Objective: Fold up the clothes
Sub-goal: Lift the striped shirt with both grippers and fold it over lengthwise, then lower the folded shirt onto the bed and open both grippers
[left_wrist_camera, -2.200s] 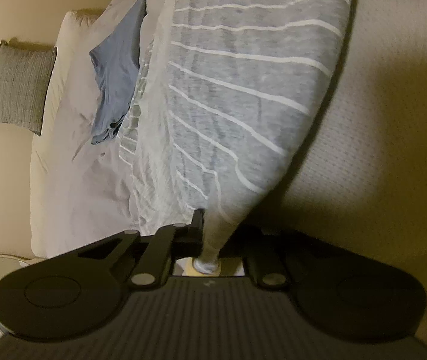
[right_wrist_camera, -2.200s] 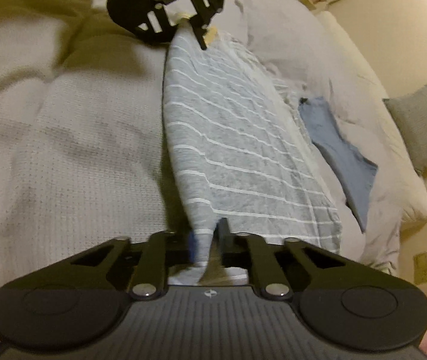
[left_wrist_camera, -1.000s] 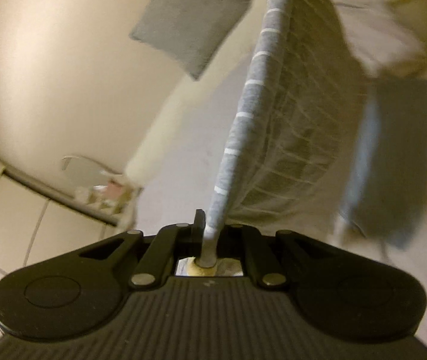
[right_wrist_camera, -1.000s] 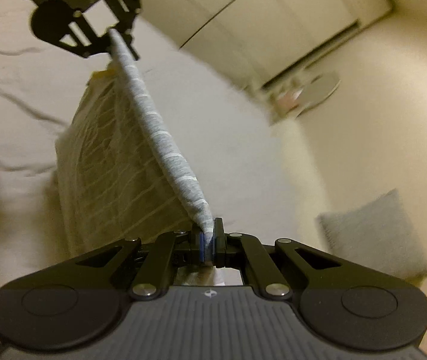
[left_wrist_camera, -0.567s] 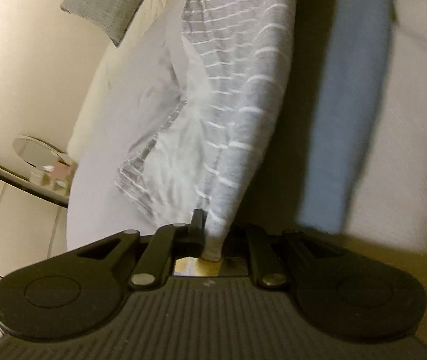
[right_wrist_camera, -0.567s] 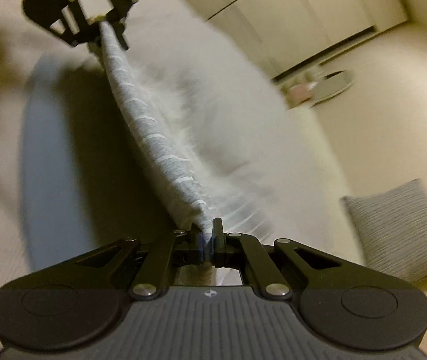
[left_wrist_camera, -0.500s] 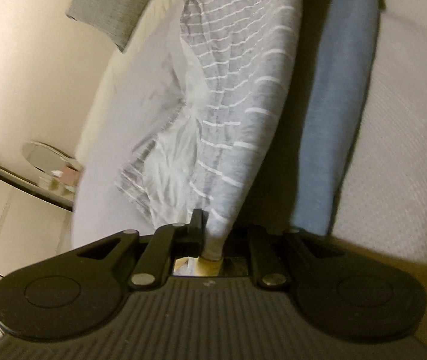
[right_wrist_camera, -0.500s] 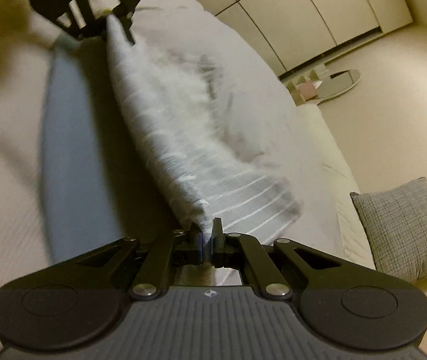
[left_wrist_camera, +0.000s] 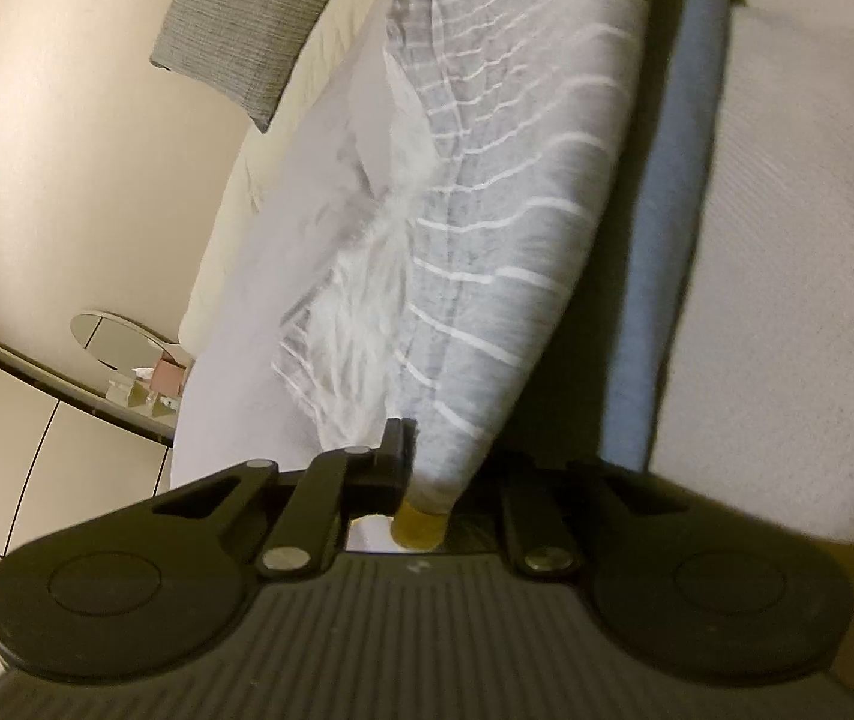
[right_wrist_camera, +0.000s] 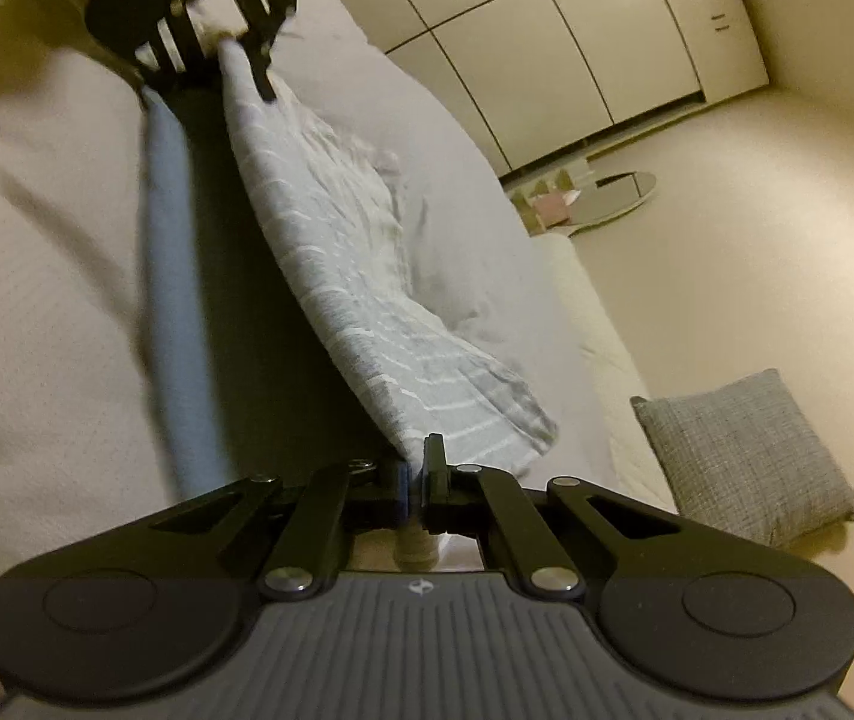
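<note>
A grey garment with thin white stripes [left_wrist_camera: 505, 228] hangs stretched between my two grippers above the bed; it also shows in the right wrist view [right_wrist_camera: 360, 300]. My left gripper [left_wrist_camera: 433, 468] is shut on one end of its top edge, and shows far off in the right wrist view [right_wrist_camera: 228, 54]. My right gripper [right_wrist_camera: 417, 474] is shut on the other end. The loose lower part of the garment drapes down onto the light sheet [left_wrist_camera: 282, 228]. A blue garment [left_wrist_camera: 661, 240] lies flat on the bed under and beside it, also in the right wrist view [right_wrist_camera: 171, 300].
A cream knitted blanket [left_wrist_camera: 799, 252] covers the bed beside the blue garment. A grey cushion [right_wrist_camera: 745, 450] lies on the floor by the mattress. A round mirror [right_wrist_camera: 613, 195] and small items sit on the floor near the white wardrobe doors [right_wrist_camera: 547, 30].
Both grippers swung round with the striped garment held taut between them. It now hangs over the blue garment, lower, with its loose part resting on the sheet.
</note>
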`<state>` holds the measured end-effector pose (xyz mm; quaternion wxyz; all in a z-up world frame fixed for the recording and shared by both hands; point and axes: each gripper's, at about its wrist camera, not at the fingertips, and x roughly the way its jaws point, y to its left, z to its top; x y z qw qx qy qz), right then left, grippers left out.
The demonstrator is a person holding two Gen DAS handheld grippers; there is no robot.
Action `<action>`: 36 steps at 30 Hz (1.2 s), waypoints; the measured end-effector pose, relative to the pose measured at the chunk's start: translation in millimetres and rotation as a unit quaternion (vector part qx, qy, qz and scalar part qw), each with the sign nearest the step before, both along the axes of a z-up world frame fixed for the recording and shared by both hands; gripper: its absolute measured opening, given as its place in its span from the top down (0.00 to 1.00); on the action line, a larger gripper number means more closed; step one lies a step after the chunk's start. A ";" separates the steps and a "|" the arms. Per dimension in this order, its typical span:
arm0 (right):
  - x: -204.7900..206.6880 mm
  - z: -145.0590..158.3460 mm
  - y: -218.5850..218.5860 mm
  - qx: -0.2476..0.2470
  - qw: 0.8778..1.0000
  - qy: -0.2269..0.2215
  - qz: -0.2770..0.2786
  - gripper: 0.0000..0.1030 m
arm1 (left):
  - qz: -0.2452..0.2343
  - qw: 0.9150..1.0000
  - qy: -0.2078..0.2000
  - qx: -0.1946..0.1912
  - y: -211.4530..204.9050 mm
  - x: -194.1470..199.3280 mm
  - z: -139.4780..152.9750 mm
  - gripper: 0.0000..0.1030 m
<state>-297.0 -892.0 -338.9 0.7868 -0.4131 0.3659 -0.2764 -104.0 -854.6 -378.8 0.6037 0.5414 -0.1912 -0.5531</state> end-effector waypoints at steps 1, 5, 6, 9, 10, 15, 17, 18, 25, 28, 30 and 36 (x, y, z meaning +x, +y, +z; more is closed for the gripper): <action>-0.2 -7.2 3.7 0.004 1.000 0.012 0.001 1.00 | 0.001 1.000 -0.006 -0.004 1.0 -1.3 -1.0 0.89; 3.3 -33.7 4.7 -0.010 0.999 0.042 -0.004 1.00 | 0.003 1.000 -0.023 -0.017 11.3 -3.2 3.2 0.79; 0.1 -30.8 7.2 -0.011 0.999 0.030 -0.007 0.97 | 0.005 0.999 -0.023 -0.021 16.1 -3.0 5.0 0.76; -11.5 -24.7 14.8 -0.016 1.000 0.005 -0.013 0.81 | -0.002 0.999 -0.043 -0.032 34.9 -6.2 4.5 0.75; -16.1 -23.6 17.4 -0.018 1.000 0.002 -0.015 0.81 | -0.007 0.998 -0.057 -0.033 45.1 -11.1 0.8 0.75; -24.9 -27.2 15.3 -0.022 1.000 0.006 -0.014 0.84 | -0.004 0.995 -0.097 -0.010 45.5 -13.2 -11.4 0.89; -25.3 -29.3 15.2 -0.022 1.000 0.009 -0.011 1.00 | 0.003 0.996 -0.092 0.002 40.7 -11.4 -12.3 0.94; -25.9 -30.4 16.5 -0.021 1.000 0.009 -0.010 1.00 | 0.005 0.996 -0.091 0.001 41.5 -11.5 -12.1 0.94; -38.6 -12.0 29.3 -0.002 0.999 -0.041 -0.020 1.00 | 0.006 0.997 -0.076 0.019 60.9 -15.6 -20.4 0.95; -35.9 -26.3 30.4 0.007 1.000 -0.014 -0.016 1.00 | 0.014 0.997 -0.067 0.021 56.9 -15.7 -21.0 0.95; -34.0 -36.6 26.2 0.013 1.000 0.002 -0.017 1.00 | 0.017 0.998 -0.063 0.021 54.6 -15.7 -19.6 0.95; -33.0 -40.3 22.9 0.013 1.000 0.006 -0.018 1.00 | 0.026 0.998 -0.047 0.029 56.0 -13.0 -20.3 0.96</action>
